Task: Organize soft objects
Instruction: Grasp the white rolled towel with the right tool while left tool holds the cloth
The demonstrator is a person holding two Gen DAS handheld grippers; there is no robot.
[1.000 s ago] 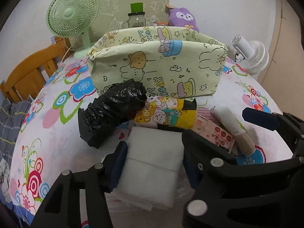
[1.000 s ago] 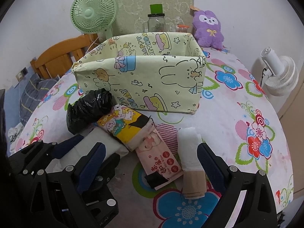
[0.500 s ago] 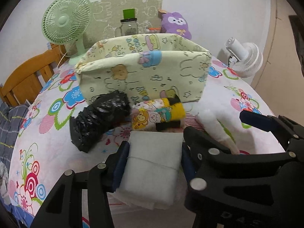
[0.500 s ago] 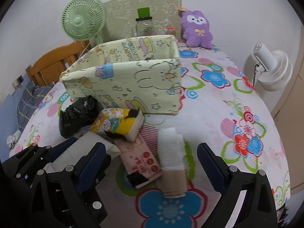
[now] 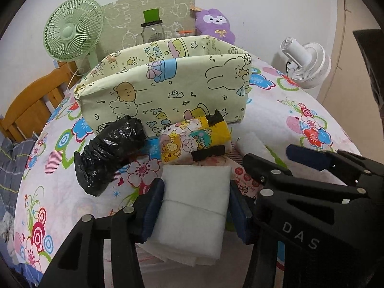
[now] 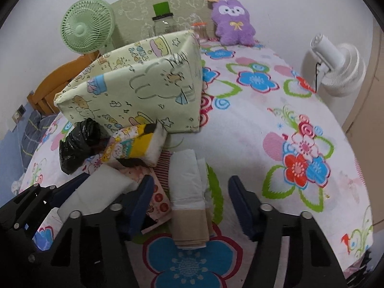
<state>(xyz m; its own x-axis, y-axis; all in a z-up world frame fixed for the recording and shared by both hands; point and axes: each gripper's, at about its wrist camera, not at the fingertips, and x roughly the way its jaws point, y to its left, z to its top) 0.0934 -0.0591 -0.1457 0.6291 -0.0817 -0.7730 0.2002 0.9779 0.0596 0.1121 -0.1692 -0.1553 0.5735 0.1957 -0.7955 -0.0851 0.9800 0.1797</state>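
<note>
My left gripper (image 5: 195, 206) is shut on a white folded pad (image 5: 192, 206), which also shows in the right wrist view (image 6: 96, 189). Beyond it lie a black plastic bundle (image 5: 108, 153), a yellow cartoon-print pack (image 5: 194, 139) and a pink tissue pack (image 6: 156, 196). A pale yellow cartoon-print fabric box (image 5: 165, 88) stands open behind them. My right gripper (image 6: 189, 206) is open, its fingers on either side of a white and beige roll (image 6: 187, 196) on the floral tablecloth.
A green fan (image 5: 72, 33), a glass jar with a green lid (image 5: 152, 28) and a purple plush toy (image 6: 232, 21) stand at the back. A white fan (image 6: 336, 64) is at the right edge. A wooden chair (image 5: 28, 105) is at the left.
Both grippers have risen and tilted, so the box and items sit lower and farther. The left one stays shut on the white pad. The right one has shifted over the white and beige roll.
</note>
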